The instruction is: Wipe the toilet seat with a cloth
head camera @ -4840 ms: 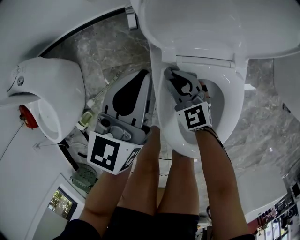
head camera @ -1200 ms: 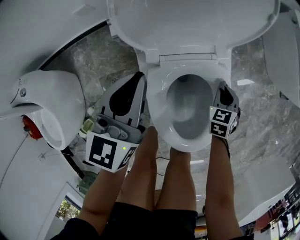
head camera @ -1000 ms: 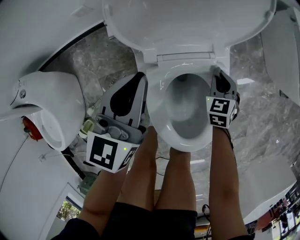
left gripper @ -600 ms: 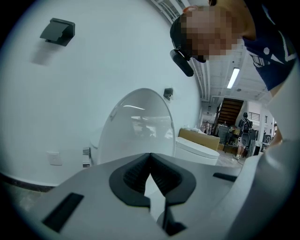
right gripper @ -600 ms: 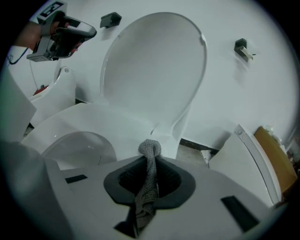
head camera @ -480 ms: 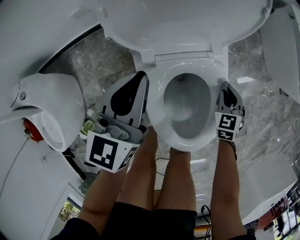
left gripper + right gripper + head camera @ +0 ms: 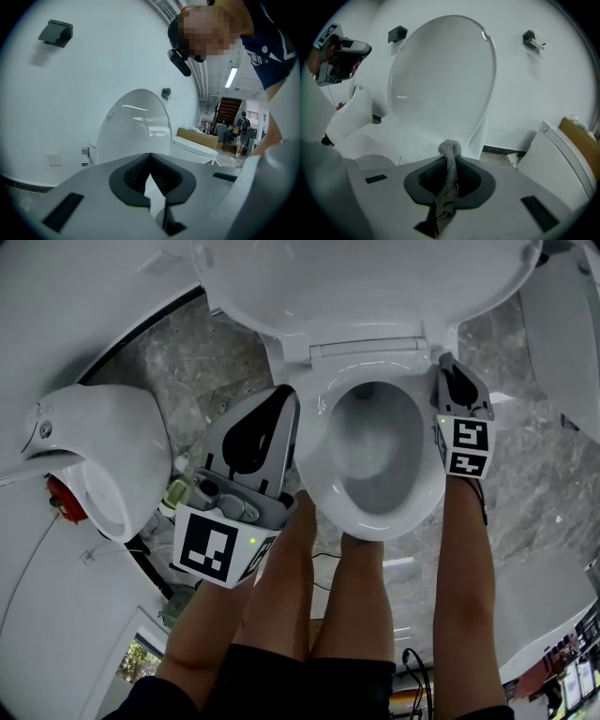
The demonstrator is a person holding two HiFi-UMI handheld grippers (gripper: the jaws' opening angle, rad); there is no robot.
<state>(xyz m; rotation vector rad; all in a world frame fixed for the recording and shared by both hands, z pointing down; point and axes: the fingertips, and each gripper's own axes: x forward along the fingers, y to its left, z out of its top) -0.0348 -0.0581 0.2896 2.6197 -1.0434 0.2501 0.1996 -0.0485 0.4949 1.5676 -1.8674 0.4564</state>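
The white toilet seat (image 7: 317, 465) rings the bowl, and the lid (image 7: 356, 277) stands raised behind it. My right gripper (image 7: 444, 362) lies along the seat's right rear, close to the hinge. Its jaws are shut on a grey knitted cloth (image 7: 450, 150), whose bunched end pokes out past them in the right gripper view (image 7: 449, 160); the head view hides the cloth under the gripper. My left gripper (image 7: 285, 392) hangs left of the toilet over the floor. In its own view (image 7: 150, 157) the jaws meet with nothing between them.
A second white fixture (image 7: 94, 442) with a red part (image 7: 56, 493) stands at the left. Another white fixture (image 7: 562, 324) is at the far right. The floor is grey marble (image 7: 197, 343). The person's bare legs (image 7: 281, 606) stand at the bowl's front.
My right gripper has slid backward along the seat's right side toward the hinge, after sitting at the bowl's left rear rim several seconds ago. The left gripper has stayed still.
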